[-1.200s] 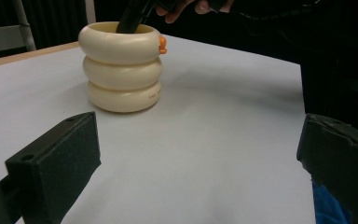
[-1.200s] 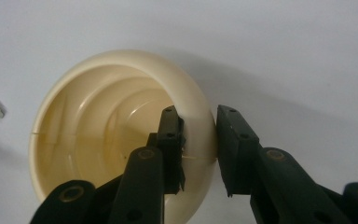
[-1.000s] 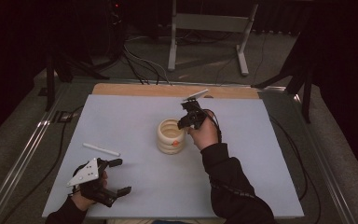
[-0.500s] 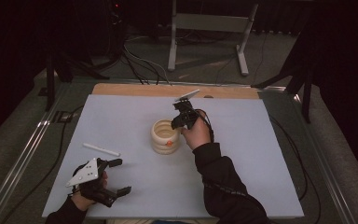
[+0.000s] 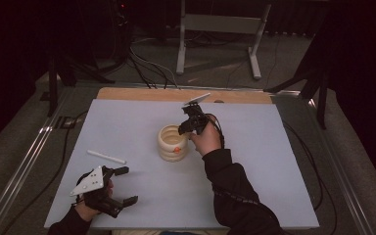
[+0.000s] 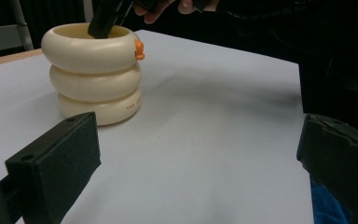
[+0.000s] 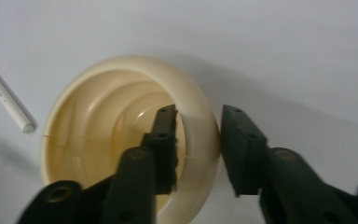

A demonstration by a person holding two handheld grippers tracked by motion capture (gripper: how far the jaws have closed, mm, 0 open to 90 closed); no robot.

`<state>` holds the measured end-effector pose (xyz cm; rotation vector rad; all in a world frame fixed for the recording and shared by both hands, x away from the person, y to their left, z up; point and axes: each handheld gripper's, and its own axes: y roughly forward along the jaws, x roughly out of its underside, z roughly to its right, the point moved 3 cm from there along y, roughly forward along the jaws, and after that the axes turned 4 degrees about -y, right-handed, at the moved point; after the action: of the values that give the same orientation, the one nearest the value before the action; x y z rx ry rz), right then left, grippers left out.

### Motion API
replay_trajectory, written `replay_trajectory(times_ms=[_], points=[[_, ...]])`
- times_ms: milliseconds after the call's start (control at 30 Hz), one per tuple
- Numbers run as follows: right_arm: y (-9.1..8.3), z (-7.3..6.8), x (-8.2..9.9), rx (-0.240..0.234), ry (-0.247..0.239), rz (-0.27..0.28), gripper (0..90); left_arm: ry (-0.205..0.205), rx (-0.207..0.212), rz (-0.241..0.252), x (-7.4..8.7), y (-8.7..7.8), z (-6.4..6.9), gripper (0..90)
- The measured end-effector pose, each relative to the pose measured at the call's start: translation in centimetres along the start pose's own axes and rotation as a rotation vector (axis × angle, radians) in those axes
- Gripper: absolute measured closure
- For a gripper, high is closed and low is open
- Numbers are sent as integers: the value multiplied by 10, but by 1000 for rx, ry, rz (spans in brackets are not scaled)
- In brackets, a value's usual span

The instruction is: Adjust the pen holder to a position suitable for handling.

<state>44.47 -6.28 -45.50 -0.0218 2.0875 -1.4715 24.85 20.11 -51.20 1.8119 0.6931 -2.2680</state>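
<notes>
High view: right gripper (image 5: 190, 128) angled down over the cream ringed cup (image 5: 172, 143) mid white mat (image 5: 274, 161), jaws straddling its rim, just eased open, pads seemingly off it; left gripper (image 5: 122, 186) idle, wide open.

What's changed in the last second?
The right gripper carried the cup a little toward the left of the mat, and its jaws have just been opening, the cup's wall between them. The left gripper and white stick stayed put.
</notes>
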Motion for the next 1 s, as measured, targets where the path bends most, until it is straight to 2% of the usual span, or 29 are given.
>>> replay_trajectory(times_ms=[33,167,300,500,533,567,600,767,833,1000], points=[[-3,0,-1,-13,-6,16,583,0,1,-3,0,0,0,1],[-9,-1,-3,-18,-30,38,528,-2,2,0,0,0,0,1],[-23,1,-5,-58,-46,98,421,-1,0,0,0,0,0,1],[-41,7,-5,-83,-41,155,267,-2,-2,-2,0,1,0,0],[-44,8,-4,-106,-49,164,186,-2,-3,-2,0,1,0,0],[-44,8,-4,-106,-49,164,186,-2,-3,-2,0,1,0,1],[-47,10,-3,-140,-61,177,135,-1,-2,-2,0,0,0,1],[-63,24,4,-142,-74,229,76,-3,-2,-1,0,0,0,1],[-68,31,8,-143,-83,238,26,-1,-1,-1,0,0,0,1],[-83,49,18,-122,-91,281,2,1,-2,-4,0,0,1,1]])
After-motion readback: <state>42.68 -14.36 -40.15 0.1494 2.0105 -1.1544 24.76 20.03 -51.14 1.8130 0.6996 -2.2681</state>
